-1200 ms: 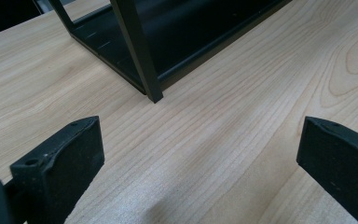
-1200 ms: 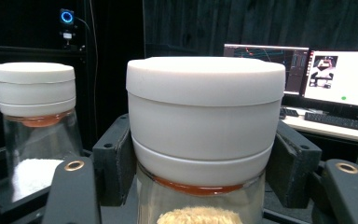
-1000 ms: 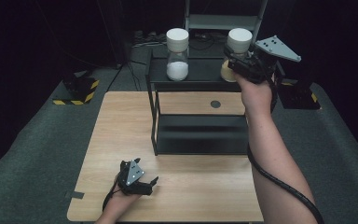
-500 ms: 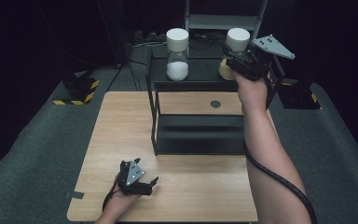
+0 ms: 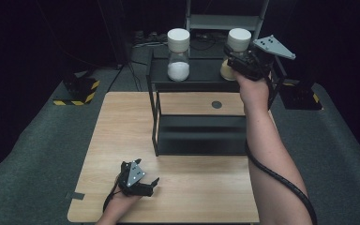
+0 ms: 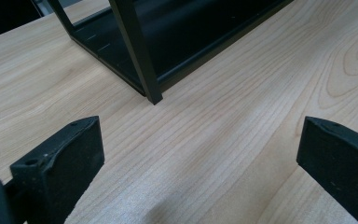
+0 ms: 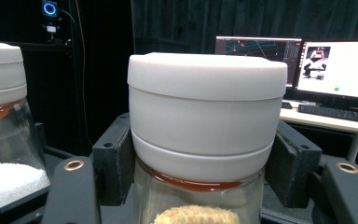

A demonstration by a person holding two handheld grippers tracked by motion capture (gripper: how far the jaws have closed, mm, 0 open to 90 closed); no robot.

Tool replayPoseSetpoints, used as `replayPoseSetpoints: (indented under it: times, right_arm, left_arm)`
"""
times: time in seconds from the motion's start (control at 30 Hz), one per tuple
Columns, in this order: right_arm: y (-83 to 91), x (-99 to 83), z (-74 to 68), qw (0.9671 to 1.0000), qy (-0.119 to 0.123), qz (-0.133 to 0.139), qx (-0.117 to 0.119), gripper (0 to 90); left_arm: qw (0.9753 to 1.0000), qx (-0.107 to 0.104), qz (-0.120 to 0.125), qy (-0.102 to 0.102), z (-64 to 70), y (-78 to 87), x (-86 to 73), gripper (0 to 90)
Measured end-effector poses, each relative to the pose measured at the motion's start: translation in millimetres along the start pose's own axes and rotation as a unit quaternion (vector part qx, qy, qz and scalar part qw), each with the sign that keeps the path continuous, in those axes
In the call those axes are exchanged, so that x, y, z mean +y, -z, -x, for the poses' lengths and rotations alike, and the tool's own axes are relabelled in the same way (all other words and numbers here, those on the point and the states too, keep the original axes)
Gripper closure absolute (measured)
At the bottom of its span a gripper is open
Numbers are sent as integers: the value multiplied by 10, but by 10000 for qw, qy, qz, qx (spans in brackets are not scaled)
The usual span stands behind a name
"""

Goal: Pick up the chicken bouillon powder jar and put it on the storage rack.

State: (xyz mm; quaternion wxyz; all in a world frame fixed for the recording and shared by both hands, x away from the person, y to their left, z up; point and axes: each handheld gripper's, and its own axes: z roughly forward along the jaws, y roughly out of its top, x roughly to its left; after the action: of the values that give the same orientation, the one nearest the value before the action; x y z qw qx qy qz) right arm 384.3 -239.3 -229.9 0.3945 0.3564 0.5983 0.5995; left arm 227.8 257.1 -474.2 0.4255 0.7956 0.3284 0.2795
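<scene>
While my left tongs [image 5: 155, 181] rest idle and wide open near the worktop's [image 5: 122, 122] six o'clock edge, gripping nothing, my right tongs [image 5: 228, 55] sit at one o'clock on the top of the black shelf rack [image 5: 201, 75], closed around the neck of the white-lidded glass jar [image 5: 238, 43]. Over the past second little has shifted: my right hand has edged slightly, the jar has kept its place at the right end of the shelf top, and my left hand has not moved. From the right gripper view, the pads [image 7: 114, 158] press the jar [image 7: 205, 130] just under its lid, with something tan and fibrous inside. A second jar [image 5: 178, 54], holding white grains, stands apart at twelve o'clock on the same shelf top. I judge the grasp now settled, so the jar looks ready to be lifted off the shelf; whether it has left the surface I cannot tell.
</scene>
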Motion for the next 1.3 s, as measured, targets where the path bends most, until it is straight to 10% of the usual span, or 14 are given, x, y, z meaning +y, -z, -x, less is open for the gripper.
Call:
replayPoseSetpoints:
  times: [0.3,0.63,1.3]
  right_arm:
    - [12,6,26,10000,-68,-25,49,318]
    - [47,13,-5,9998,-216,-30,3,0]
    - [371,-83,-68,9998,-189,-26,108,0]
  left_arm:
    - [10000,-14,-3,20,-8,-1,1,9]
    - [10000,-20,-10,8,-10,-2,4,10]
    - [9999,-6,-50,-90,14,-11,20,10]
